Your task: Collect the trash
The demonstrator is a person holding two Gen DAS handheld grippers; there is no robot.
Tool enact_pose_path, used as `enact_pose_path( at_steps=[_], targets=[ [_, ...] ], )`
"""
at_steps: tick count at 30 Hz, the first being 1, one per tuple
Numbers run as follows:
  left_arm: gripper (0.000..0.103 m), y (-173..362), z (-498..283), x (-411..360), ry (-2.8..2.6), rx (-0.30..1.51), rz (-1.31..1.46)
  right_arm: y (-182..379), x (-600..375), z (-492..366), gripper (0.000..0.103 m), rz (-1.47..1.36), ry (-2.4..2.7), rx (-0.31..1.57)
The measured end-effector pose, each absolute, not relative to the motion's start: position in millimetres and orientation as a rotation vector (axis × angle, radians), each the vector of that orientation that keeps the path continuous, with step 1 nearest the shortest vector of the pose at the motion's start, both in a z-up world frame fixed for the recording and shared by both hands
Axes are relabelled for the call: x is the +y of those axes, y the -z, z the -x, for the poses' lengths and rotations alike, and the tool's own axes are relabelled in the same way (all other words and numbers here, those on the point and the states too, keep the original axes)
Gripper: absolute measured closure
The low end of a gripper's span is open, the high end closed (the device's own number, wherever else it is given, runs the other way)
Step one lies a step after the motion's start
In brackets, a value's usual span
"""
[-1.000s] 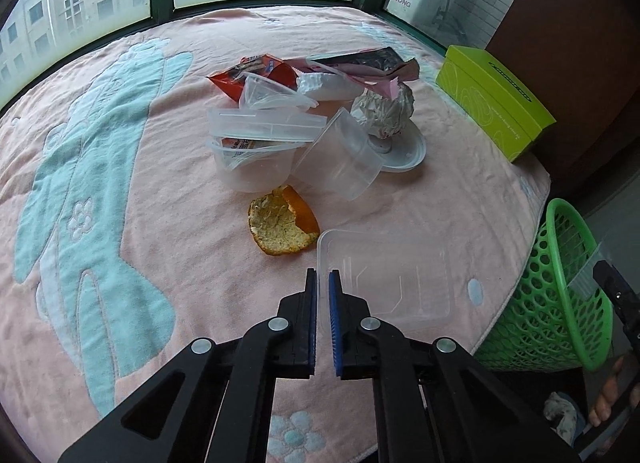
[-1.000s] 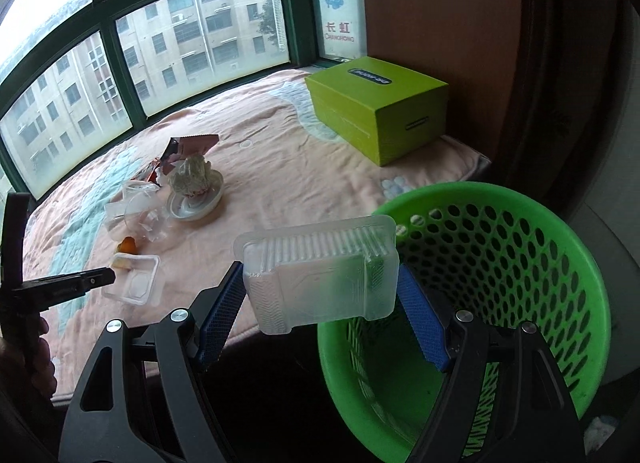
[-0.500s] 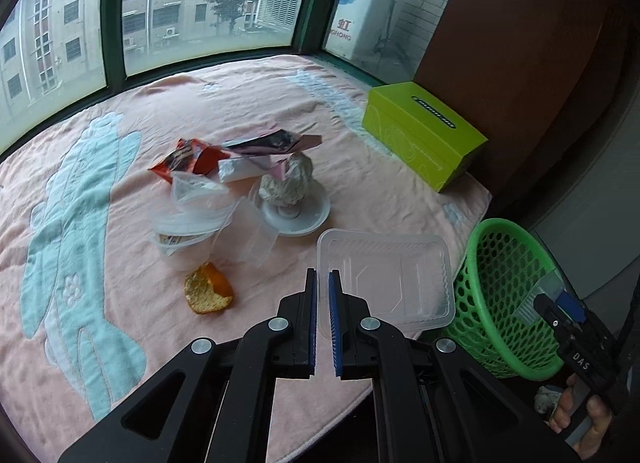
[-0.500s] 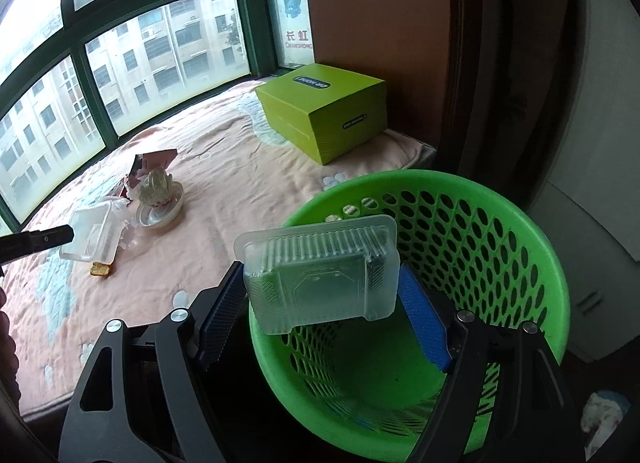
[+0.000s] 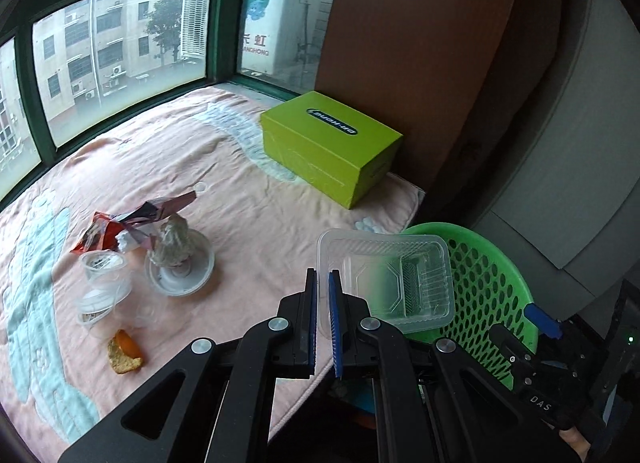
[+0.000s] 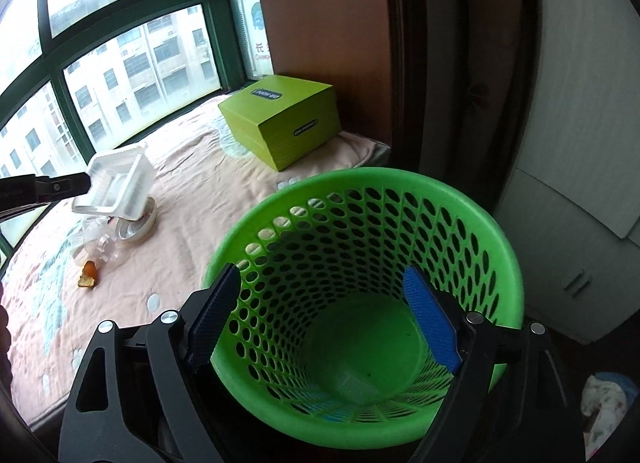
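My left gripper [image 5: 322,279] is shut on the rim of a clear plastic tray [image 5: 384,279], held in the air at the near rim of the green mesh basket [image 5: 492,275]. In the right wrist view this tray [image 6: 120,183] hangs over the pink blanket [image 6: 192,199]. My right gripper [image 6: 322,275] hovers over the basket [image 6: 360,183]. Its jaws are opening with nothing between them. A clear ribbed container [image 6: 352,379] lies at the basket's bottom. A snack wrapper [image 5: 132,223], crumpled paper [image 5: 174,241] on a white dish, clear cups [image 5: 104,283] and an orange peel [image 5: 124,351] lie on the blanket.
A lime-green box [image 5: 332,143] sits at the blanket's far right corner by a brown panel [image 5: 420,63]. Green-framed windows run along the far side. The basket stands on the floor off the blanket's right edge, next to a pale cabinet [image 6: 580,203].
The right gripper moved over the basket and let the ribbed container drop into it. The left gripper lifted the clear tray off the blanket and carried it right, toward the basket.
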State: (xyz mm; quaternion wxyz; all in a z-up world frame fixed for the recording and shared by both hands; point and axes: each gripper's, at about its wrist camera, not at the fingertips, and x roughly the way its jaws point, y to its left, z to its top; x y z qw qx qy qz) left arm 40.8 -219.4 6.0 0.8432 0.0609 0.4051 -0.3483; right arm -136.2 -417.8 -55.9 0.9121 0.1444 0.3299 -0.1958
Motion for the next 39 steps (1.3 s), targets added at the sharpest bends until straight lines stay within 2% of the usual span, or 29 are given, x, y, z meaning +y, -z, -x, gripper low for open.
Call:
enact_pose_path(
  at_steps=[7,21,23,25,27,30,32,33,39],
  targets=[
    [0.097,2.2,-28.4,-263.2,0.797,0.868,-0.196,46.3,-424.1,153.4,0.016,-0.311,0.437,0.633],
    [0.097,28.3,2.4,-318.8,0.900,0.935,-0.294,46.3,-440.5,175.6,0.015,-0.334,0.495,0.613],
    [0.088,29.5,5.2,-321.4,0.910,0.937,-0.296,46.6,-442.2,177.6,0.015,-0.336,0.499,0.612],
    [0.067,29.2,8.3,-322.0,0.909,0.927,-0.300,46.8,-443.3,178.6,0.015,-0.339,0.499,0.611],
    [0.064,28.4,10.0,-320.8,0.916,0.920,-0.294,47.1,-443.3,179.1,0.015,-0.341,0.500,0.608],
    [0.053,26.3,9.4,-315.9,0.909,0.920,-0.282,47.2,-442.3,177.7,0.015,-0.342,0.493,0.610],
    [0.052,24.6,7.6,-310.3,0.897,0.916,-0.275,47.2,-440.3,176.1,0.015,-0.340,0.485,0.611],
    [0.045,23.6,6.2,-306.6,0.885,0.914,-0.272,47.1,-439.3,174.4,0.015,-0.340,0.478,0.612],
    [0.039,11.8,-8.7,-271.5,0.795,0.882,-0.224,44.3,-427.6,159.4,0.015,-0.327,0.427,0.613]
  ],
)
